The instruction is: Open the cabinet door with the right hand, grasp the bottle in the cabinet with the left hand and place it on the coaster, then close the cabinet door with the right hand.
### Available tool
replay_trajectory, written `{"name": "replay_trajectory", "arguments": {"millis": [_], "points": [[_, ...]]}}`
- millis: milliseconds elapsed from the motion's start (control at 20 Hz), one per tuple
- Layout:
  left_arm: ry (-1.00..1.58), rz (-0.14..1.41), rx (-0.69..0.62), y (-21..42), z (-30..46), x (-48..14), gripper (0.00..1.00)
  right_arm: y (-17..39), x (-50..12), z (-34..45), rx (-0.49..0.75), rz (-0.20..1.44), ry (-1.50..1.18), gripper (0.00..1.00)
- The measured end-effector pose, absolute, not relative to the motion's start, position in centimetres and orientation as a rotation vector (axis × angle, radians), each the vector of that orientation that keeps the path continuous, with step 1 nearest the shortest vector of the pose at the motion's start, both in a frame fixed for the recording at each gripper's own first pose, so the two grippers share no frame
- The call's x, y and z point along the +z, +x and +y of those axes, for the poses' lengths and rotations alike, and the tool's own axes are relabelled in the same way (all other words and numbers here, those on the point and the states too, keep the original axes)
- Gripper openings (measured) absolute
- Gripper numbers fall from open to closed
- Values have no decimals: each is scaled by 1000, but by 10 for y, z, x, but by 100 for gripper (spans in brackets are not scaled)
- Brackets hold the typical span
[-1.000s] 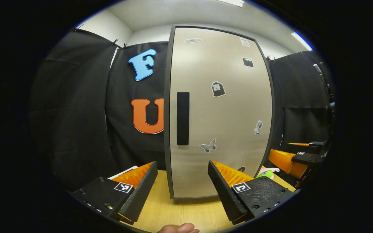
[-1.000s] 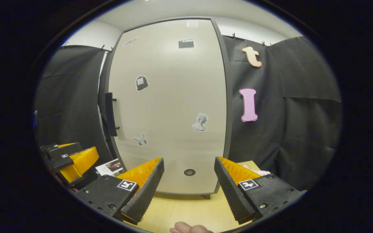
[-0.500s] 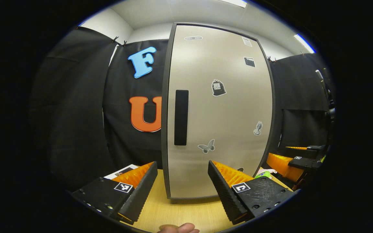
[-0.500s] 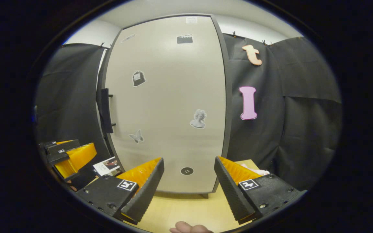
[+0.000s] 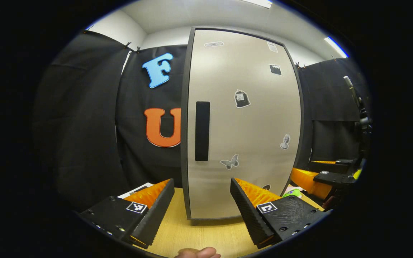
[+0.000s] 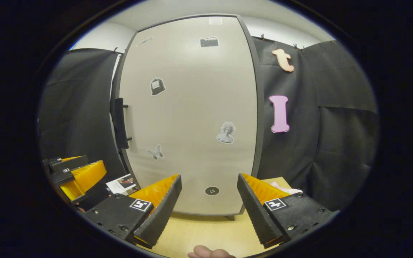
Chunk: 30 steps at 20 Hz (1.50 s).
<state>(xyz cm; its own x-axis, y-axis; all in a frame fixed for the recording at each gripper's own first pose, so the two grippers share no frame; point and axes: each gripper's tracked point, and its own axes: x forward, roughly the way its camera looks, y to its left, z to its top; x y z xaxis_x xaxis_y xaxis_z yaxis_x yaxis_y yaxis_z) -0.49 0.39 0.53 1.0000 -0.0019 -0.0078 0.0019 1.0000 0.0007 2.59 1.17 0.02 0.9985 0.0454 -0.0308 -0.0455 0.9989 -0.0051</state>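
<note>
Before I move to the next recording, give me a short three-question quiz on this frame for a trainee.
1. True or false: the cabinet door is shut.
2. Multiple choice: the black handle on the door, seen in the left gripper view, is
A. a round knob at the door's middle
B. a tall vertical bar near the door's left edge
C. a horizontal bar along the top
3. Fill in: the fingers of the right gripper and of the left gripper are both ____, holding nothing.

Key:
1. True; the door sits flush in its dark frame.
2. B
3. open
</note>
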Motion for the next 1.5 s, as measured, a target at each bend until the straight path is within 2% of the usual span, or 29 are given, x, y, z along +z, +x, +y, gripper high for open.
{"name": "replay_trajectory", "arguments": {"millis": [200,250,300,750,950,1200,1300,1350,1400,1450,1500], "points": [[23,3,-19,-32,12,-1,95,36,10,47,125,16,-32,100],[19,9,-20,-41,15,-4,100,39,11,57,142,15,-47,100],[16,10,-13,-49,20,-5,95,43,13,68,163,14,-59,100],[36,-39,60,-149,70,-9,95,83,29,180,355,-20,-154,100],[54,-2,112,-180,83,-25,95,107,35,220,399,-26,-180,100],[105,43,131,-200,92,-40,96,125,41,233,369,-57,-200,99],[114,46,128,-203,97,-41,96,127,36,231,349,-40,-222,94],[114,51,125,-201,98,-42,96,128,35,231,349,-38,-217,77],[116,60,125,-201,101,-45,96,127,35,228,337,-40,-208,67],[119,64,125,-200,102,-47,96,129,35,230,341,-32,-202,38],[123,61,125,-199,102,-46,97,128,35,228,346,-28,-202,35]]}}
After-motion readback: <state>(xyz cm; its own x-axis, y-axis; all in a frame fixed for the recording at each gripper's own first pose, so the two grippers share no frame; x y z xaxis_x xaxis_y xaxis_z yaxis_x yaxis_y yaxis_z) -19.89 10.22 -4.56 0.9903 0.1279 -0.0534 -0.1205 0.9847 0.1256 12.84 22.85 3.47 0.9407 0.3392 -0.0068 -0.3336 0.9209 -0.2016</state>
